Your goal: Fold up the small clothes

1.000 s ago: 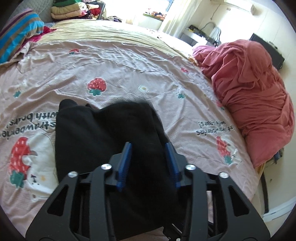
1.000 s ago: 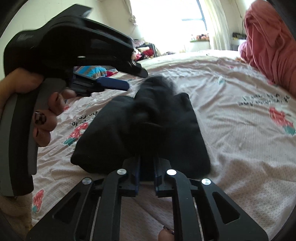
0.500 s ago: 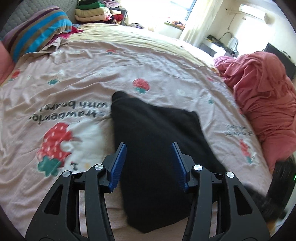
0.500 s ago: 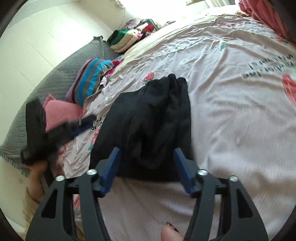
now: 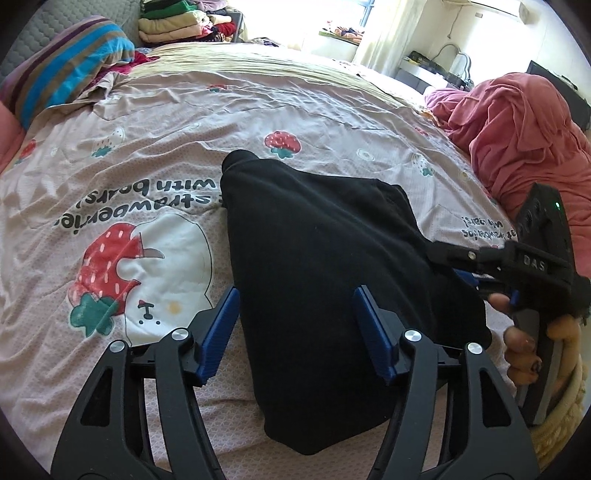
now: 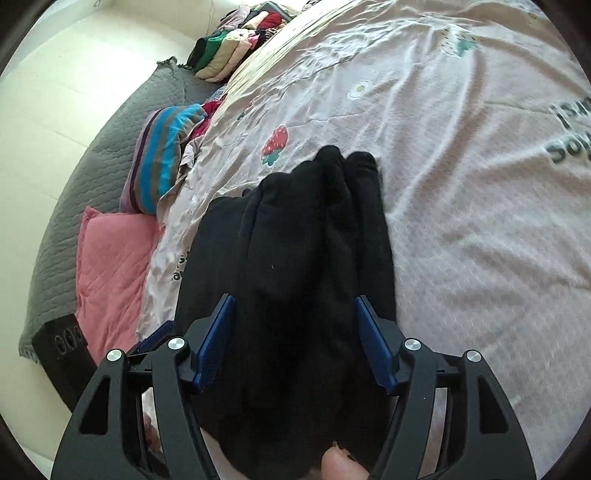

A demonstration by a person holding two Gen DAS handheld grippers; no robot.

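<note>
Here the left gripper (image 5: 295, 332) was opening, its jaws apart over the near end of the black garment (image 5: 317, 258). The right gripper (image 6: 295, 339) was closing slightly, jaws still wide astride the cloth, apparently not pinching. Beyond both stretched the strawberry bedsheet (image 5: 332, 103).

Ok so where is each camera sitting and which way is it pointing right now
Left wrist: on the left claw, looking down its blue fingers across the black garment towards the window; jaws opening, pads off the cloth. The right claw and the hand holding it show at right.
Right wrist: on the right claw, looking along the same garment towards the striped pillow; jaws closing slightly, a fingertip at the bottom edge.
Shared: garment, strawberry bedsheet, striped pillow, folded clothes stack.
</note>
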